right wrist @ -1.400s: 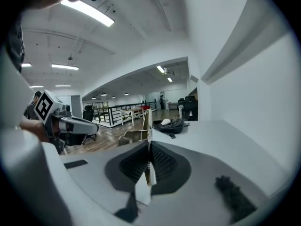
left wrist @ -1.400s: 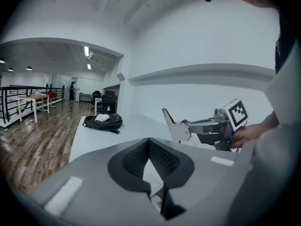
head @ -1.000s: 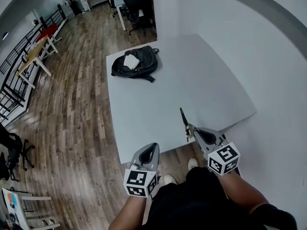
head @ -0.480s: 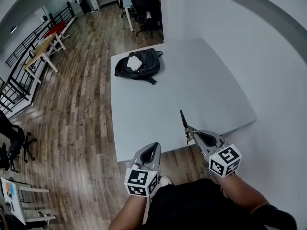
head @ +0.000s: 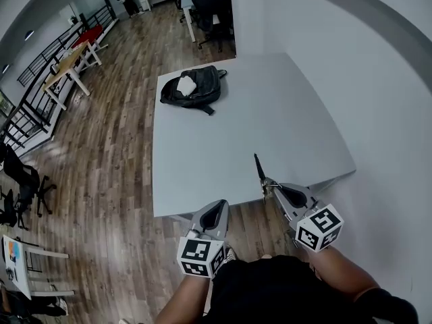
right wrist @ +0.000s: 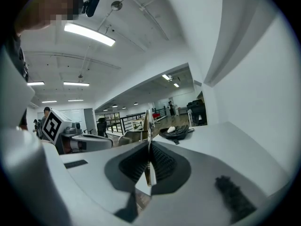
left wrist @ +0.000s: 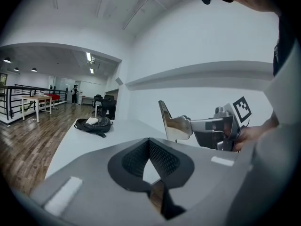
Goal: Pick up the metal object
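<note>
The metal object (head: 259,170) is a thin flat blade with a bent bright tab. It sticks forward and up out of my right gripper (head: 268,186), which is shut on it over the near edge of the white table (head: 202,147). In the right gripper view the blade (right wrist: 147,124) stands edge-on between the pads. Seen from the left gripper view, the metal object (left wrist: 175,125) shows its bright side, clear of the table. My left gripper (head: 217,209) hangs at the table's near edge, jaws together with nothing in them (left wrist: 149,142).
A black backpack (head: 192,86) with a white item on top lies at the table's far left corner. A white wall (head: 378,113) runs along the right. Wooden floor (head: 101,154) lies to the left, with office chairs (head: 206,9), desks and a railing farther off.
Both grippers have drawn back toward the table's near edge, and the table now sits slightly farther up the head view. The metal object stays in the right gripper.
</note>
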Demonstrator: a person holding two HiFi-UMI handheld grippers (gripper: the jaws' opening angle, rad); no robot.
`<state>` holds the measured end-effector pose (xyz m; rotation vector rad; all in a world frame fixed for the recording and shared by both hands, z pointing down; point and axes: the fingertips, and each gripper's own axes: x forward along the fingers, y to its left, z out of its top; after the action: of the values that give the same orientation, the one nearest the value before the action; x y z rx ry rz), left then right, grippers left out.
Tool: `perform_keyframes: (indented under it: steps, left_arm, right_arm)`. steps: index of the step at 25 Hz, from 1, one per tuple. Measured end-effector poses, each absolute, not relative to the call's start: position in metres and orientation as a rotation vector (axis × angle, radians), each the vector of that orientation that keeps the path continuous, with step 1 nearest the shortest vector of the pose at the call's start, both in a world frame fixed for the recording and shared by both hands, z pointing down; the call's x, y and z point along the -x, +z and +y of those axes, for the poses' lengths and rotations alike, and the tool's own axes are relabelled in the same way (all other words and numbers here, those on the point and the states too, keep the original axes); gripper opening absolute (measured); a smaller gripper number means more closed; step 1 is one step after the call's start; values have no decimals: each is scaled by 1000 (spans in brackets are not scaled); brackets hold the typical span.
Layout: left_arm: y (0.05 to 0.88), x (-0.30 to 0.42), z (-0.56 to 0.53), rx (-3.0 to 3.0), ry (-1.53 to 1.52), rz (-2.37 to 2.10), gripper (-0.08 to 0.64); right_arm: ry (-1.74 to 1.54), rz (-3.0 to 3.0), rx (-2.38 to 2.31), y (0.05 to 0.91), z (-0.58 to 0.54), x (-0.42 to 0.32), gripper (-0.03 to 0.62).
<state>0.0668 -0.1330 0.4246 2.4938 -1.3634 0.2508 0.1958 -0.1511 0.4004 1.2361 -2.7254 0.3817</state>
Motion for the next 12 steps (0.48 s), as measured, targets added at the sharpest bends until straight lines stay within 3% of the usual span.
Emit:
perform_keyframes:
  steps: [12]
  left_arm:
    - [414,-95,-82,-2434,280,-1501,8]
  right_arm:
    - [404,-2791,-1113,397,-102,-235,11]
